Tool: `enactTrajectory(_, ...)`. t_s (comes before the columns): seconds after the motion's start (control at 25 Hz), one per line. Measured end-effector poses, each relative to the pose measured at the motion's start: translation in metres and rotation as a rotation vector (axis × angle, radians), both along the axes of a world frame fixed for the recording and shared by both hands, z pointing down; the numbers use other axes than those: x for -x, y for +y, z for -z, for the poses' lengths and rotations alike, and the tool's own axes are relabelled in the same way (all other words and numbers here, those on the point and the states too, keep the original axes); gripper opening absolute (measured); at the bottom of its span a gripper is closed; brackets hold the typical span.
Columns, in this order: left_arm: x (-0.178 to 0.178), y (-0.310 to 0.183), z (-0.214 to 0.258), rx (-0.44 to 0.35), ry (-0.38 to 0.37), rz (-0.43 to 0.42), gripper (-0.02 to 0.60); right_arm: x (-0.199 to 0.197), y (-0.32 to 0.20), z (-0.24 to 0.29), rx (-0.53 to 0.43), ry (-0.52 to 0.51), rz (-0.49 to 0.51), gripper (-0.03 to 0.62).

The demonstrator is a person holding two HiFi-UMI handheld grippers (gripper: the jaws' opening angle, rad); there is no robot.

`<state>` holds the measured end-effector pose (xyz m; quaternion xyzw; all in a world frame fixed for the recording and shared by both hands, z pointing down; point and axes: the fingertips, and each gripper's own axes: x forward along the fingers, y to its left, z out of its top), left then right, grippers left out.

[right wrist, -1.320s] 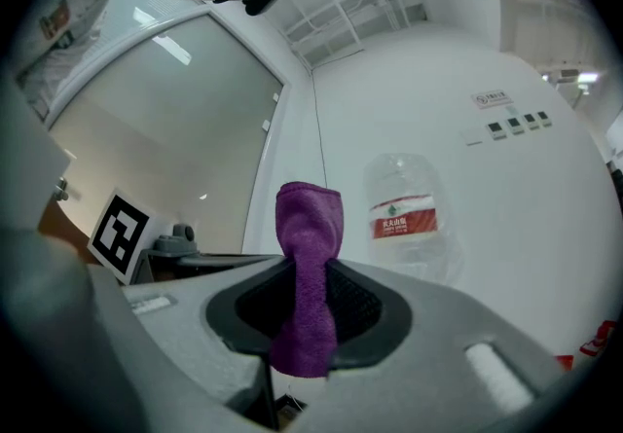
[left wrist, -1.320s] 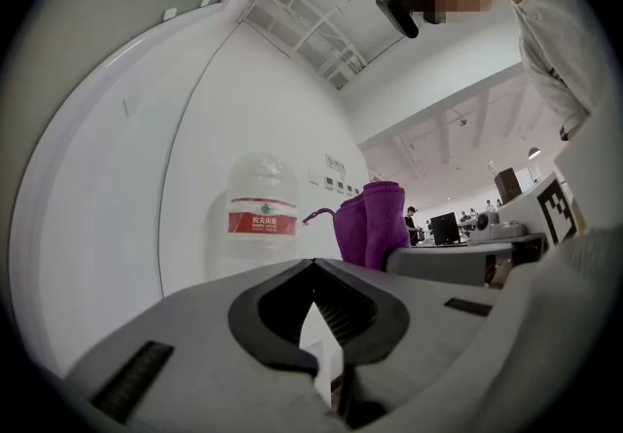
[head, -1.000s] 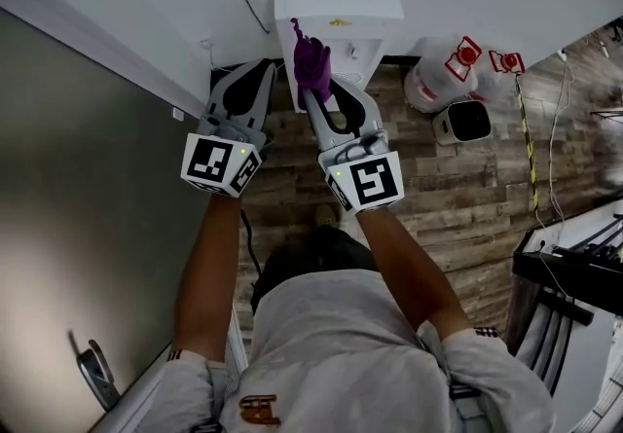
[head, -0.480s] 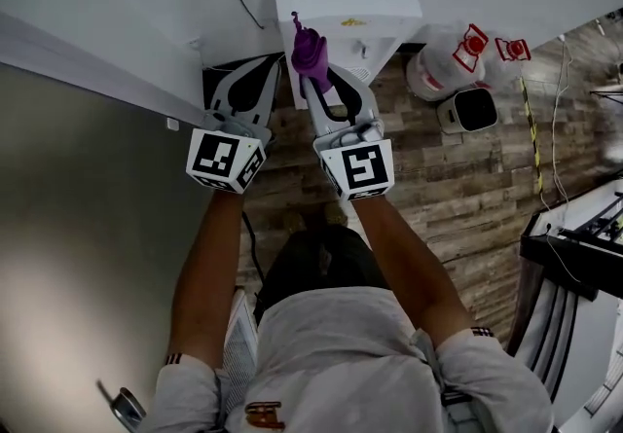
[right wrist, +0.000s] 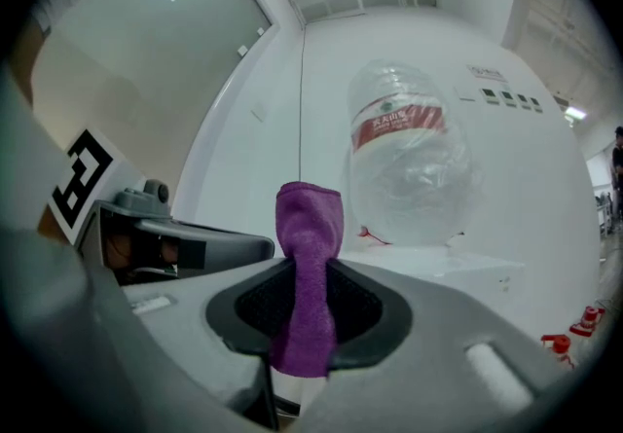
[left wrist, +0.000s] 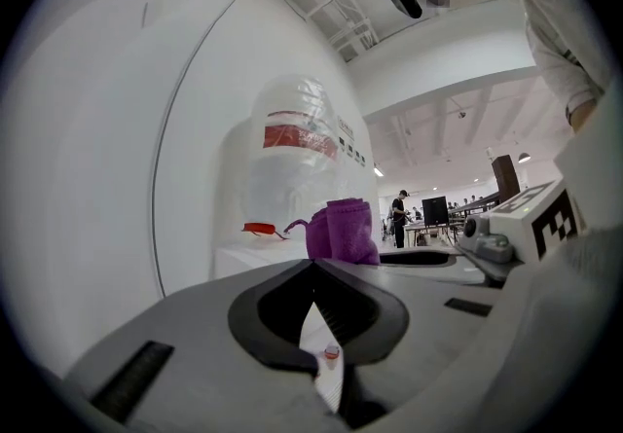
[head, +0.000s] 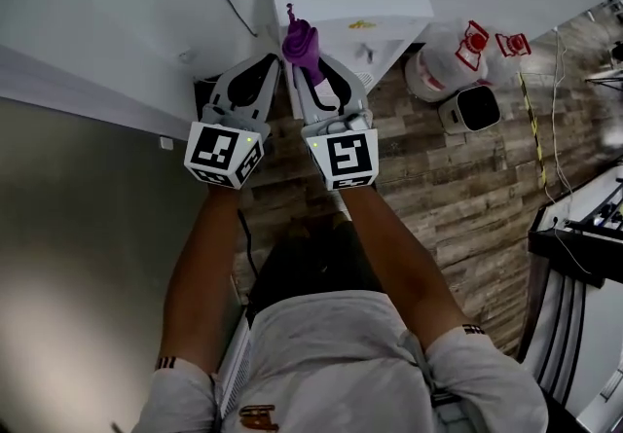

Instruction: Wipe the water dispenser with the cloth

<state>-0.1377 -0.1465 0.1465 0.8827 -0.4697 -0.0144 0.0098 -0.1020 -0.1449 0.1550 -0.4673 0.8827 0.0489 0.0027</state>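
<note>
The white water dispenser [head: 350, 8] stands against the wall with a clear bottle [right wrist: 409, 163] on top. My right gripper [head: 306, 66] is shut on a purple cloth [head: 300, 40], which sticks up from the jaws at the dispenser's front left corner. In the right gripper view the cloth [right wrist: 310, 266] is pinched between the jaws, with the dispenser's top [right wrist: 458, 261] just beyond. My left gripper [head: 265, 66] sits close beside it on the left, shut and empty. In the left gripper view the shut jaws [left wrist: 313, 264] point at the cloth [left wrist: 341, 232] and the bottle [left wrist: 297, 159].
Spare water jugs [head: 443, 56] with red caps and a small white box [head: 470, 108] sit on the wood floor to the right of the dispenser. A cable [head: 545, 129] runs along the floor. A white wall [head: 107, 13] and a grey panel [head: 78, 256] are at the left, a black rack [head: 584, 246] at the right.
Both grippers have shifted slightly up and left along the dispenser's front, the cloth going with the right one. Both stay shut.
</note>
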Motion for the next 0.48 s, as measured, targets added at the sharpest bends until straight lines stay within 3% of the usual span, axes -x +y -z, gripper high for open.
enactTrajectory(0.48, 0.007, -0.027, -0.050, -0.009, 0.016, -0.013, -0.002, 0.018, -0.035, -0.058, -0.020, 0.045, -0.036, 0.089)
